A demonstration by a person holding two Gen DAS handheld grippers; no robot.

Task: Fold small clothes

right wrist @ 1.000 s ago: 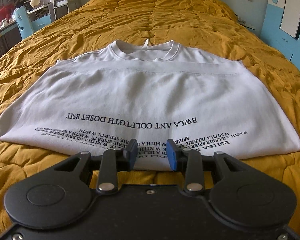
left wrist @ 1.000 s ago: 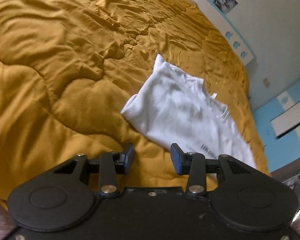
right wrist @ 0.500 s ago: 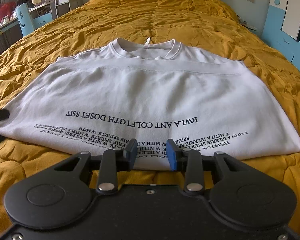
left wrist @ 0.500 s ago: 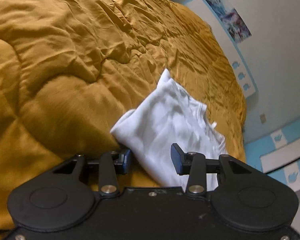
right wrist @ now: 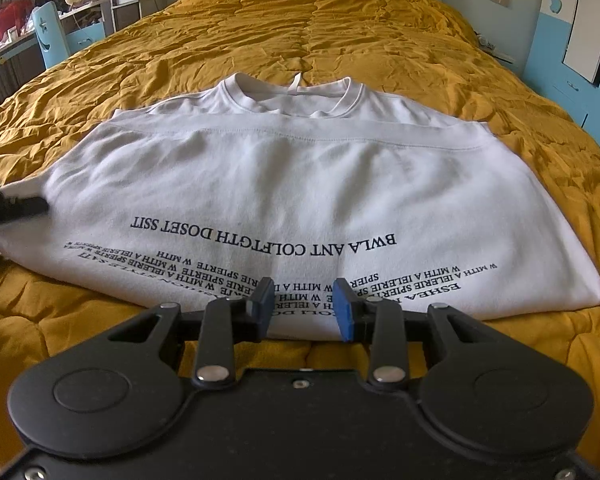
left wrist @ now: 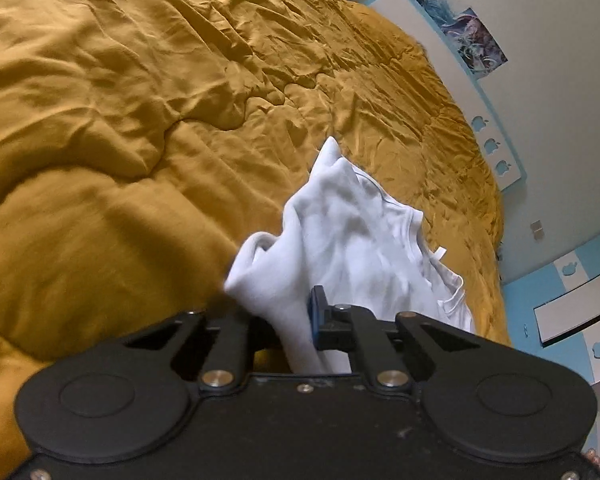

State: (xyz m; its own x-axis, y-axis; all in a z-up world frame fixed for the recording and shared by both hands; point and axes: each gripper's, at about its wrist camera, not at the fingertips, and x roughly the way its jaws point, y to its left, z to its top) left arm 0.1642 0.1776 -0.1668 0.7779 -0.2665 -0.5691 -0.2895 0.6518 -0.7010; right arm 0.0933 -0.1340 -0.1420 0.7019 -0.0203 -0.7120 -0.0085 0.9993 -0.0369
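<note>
Left gripper (left wrist: 296, 320) pinches white shirt (right wrist: 292, 184) on mustard quilt (right wrist: 380, 40); right gripper (right wrist: 303, 304) parted.

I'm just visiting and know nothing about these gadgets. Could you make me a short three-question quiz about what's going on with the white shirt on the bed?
1. True or false: the left gripper has its fingers shut on the white shirt.
2. What colour is the quilt under the shirt?
3. The right gripper is: A) clamping the collar, B) open, by the shirt's near edge, C) holding a hanger.

Key: 1 true; 2 mustard yellow; 3 B.
</note>
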